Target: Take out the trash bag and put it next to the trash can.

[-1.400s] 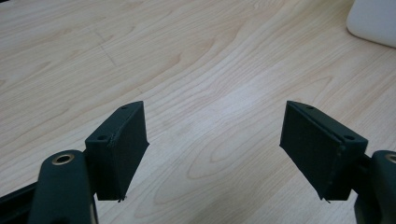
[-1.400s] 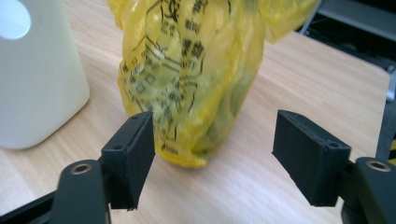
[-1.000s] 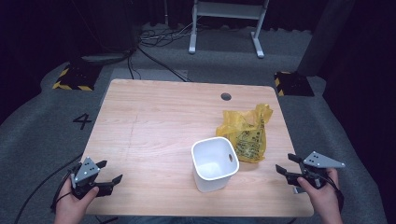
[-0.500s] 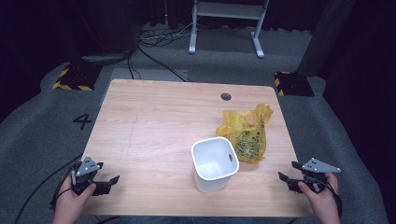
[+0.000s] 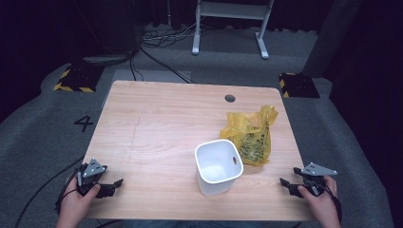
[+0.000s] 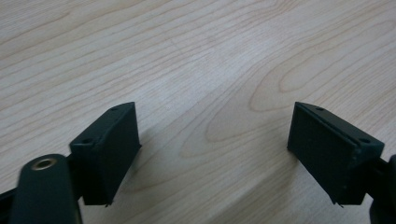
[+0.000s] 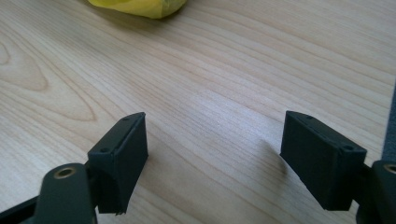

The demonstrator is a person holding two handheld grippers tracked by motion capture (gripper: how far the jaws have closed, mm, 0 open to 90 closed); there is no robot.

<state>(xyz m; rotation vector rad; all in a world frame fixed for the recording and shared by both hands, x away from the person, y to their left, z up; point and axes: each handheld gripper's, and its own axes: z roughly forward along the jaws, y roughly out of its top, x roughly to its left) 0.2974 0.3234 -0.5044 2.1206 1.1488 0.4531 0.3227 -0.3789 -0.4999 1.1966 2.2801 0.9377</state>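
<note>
Table light: the wooden table [image 5: 161, 137] is evenly and softly lit from above; the surroundings are left dark.
Shadows: short, soft shadows are cast beside the white bin [image 5: 217, 166] and yellow bag [image 5: 249, 137].
Glare: a pale sheen is seen on the wood in both gripper views.
Focus: the near jaws are slightly softened; the high view is mildly grainy.

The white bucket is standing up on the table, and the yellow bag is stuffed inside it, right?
Not quite. The white bucket does stand upright on the table, but the yellow bag is not inside it. The bag lies on the table just behind the bucket, towards the right side, and the bucket looks empty. The high view shows this.
</note>
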